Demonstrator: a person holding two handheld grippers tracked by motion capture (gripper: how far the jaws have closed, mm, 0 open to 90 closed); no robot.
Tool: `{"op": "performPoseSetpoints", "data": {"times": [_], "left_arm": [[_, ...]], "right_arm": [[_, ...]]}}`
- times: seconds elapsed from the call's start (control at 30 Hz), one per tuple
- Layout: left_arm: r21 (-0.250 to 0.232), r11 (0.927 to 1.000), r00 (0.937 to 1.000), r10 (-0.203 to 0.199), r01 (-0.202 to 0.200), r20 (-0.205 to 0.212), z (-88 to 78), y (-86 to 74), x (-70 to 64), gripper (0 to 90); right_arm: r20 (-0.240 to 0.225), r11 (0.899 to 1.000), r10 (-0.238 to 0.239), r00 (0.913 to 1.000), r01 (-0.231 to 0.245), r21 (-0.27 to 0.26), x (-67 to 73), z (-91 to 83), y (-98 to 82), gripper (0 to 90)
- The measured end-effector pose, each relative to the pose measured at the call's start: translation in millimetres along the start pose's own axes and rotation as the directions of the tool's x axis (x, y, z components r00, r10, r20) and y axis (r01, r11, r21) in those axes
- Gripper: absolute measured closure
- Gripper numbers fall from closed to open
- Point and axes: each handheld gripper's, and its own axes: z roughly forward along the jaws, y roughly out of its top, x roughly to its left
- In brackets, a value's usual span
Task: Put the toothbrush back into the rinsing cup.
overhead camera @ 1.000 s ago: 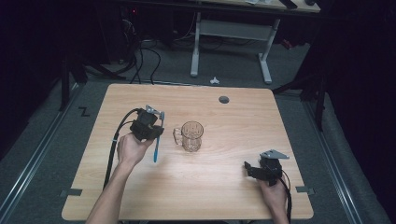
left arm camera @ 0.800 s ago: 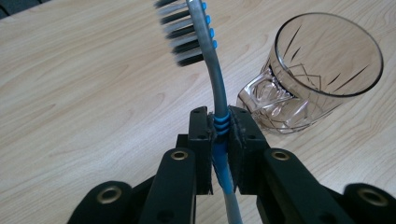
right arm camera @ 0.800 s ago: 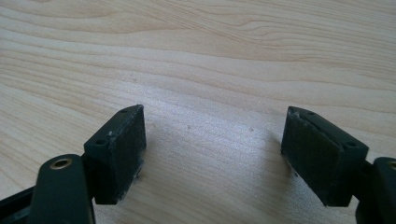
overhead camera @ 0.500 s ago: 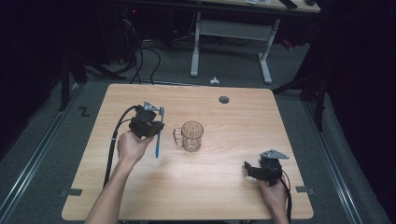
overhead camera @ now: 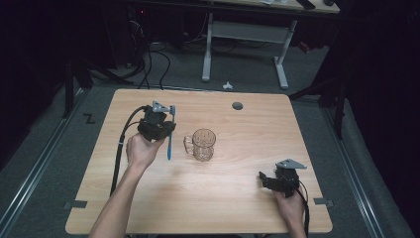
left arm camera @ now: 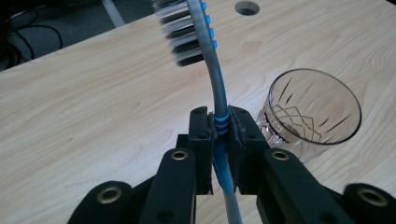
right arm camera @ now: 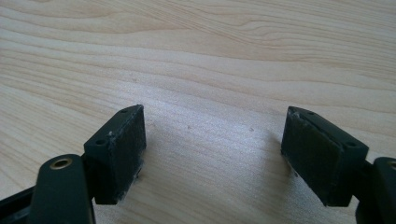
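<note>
In your left gripper view the toothbrush runs off the top edge, so the far end of its bristle head is cut away, and its lower handle drops out of sight behind the black jaws. From the high view your left gripper is a dark lump over your left hand, and how its jaws stand is hard to read there; only the blue handle hanging below it shows clearly.

Your left gripper is clamped on the toothbrush at the blue ribbed part of the handle, bristles pointing away from the glass mug. The brush is lifted off the table, just to the left of the mug and not touching it. In the left gripper view the mug's rim sits just right of the jaws, its base hidden behind the right jaw.

Well to the right of the mug, nearer you, your right gripper rests low on the wood with its jaws wide apart and only bare table between them.
</note>
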Motion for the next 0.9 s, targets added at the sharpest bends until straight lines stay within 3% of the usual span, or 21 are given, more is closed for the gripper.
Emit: {"op": "performPoseSetpoints", "data": {"times": [0.53,0.73,0.9], "left_arm": [[-0.082,0.9966,0.9999,0.013,-0.014,-0.004,5.4,25.7,-6.8,80.6],[-0.105,0.9944,0.9996,-0.006,0.009,0.026,12.3,31.8,-7.7,80.6],[-0.159,0.9859,0.9977,-0.047,0.054,0.050,12.2,34.9,-2.2,80.6]], "right_arm": [[-0.003,1.000,-0.003,1.0000,0.003,-0.001,0.0,0.0,0.0,22.1],[-0.003,1.000,-0.003,1.0000,0.003,-0.001,0.0,0.0,0.0,22.1],[-0.003,1.000,-0.003,1.0000,0.003,-0.001,0.0,0.0,-0.1,22.1]]}}
